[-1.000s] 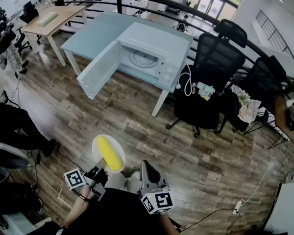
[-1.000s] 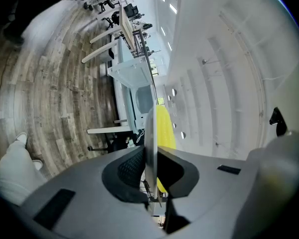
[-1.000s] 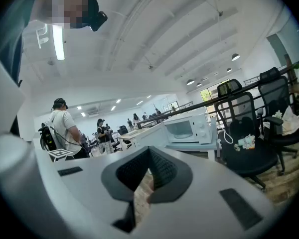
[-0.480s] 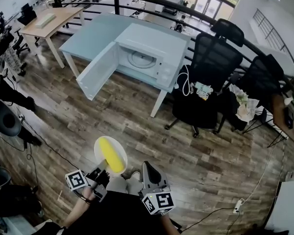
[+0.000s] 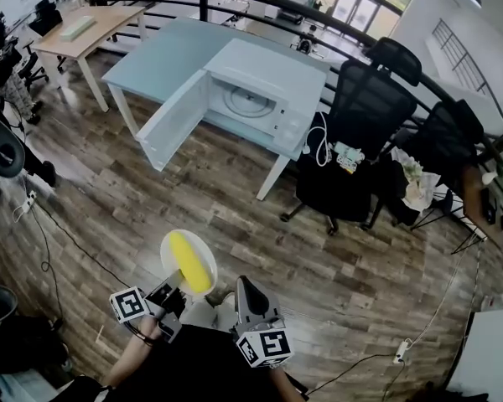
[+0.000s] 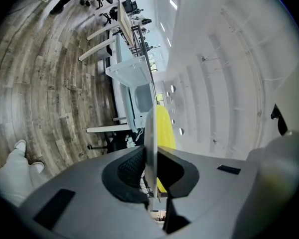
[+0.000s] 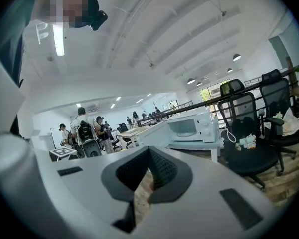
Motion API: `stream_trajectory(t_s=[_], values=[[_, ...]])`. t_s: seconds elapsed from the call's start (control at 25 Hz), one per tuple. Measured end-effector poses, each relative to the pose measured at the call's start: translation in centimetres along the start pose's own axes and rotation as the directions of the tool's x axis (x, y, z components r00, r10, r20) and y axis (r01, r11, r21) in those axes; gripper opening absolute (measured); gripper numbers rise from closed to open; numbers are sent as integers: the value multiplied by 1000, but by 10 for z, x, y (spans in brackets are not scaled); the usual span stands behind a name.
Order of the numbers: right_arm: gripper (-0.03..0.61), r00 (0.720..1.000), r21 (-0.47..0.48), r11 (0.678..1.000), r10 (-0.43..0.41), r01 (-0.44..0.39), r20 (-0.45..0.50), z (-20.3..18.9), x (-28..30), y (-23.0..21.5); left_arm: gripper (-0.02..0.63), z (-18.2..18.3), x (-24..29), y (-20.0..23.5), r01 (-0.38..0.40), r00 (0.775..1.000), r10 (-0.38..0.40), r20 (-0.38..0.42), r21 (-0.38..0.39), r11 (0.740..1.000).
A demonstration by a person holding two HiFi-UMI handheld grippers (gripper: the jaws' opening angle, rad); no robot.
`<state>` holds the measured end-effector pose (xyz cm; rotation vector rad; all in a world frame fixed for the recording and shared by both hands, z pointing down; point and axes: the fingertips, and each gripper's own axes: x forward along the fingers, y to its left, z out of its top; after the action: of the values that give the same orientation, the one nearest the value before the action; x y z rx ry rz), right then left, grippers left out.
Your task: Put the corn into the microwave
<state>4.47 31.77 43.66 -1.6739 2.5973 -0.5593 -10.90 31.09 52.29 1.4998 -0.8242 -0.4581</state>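
Wood-plank floor, pale-blue table w/ boxy white microwave, door swung open, well apart from both grippers. L gripper jaws pinch the near rim of a thin round white plate; the smooth yellow corn lies on it just beyond the ribbed pads. R gripper jaws look pressed together w/ nothing between, tho the tips are hard to make out.

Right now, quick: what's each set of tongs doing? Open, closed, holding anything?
Left tongs: closed on the rim of the white plate carrying the corn.
Right tongs: closed, nothing between them.
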Motion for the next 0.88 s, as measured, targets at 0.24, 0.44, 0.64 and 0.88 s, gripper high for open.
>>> stream_trajectory(t_s=[0.24,0.44,0.64,0.88], values=[[8,999,-4,999,-40,40,23,1,6,2,35,12,-1,-1,24,1000,-24,-10,6,1000],[8,997,3,998,-64,64,34,-1,15,13,35,27,-9,0,32,999,-32,-6,22,999],[9,997,-15,998,-66,67,46,2,26,30,35,38,-18,-1,38,999,-38,-11,33,999],[9,996,-11,997,-79,80,46,-7,29,40,35,45,-23,0,54,998,-53,-27,28,998]])
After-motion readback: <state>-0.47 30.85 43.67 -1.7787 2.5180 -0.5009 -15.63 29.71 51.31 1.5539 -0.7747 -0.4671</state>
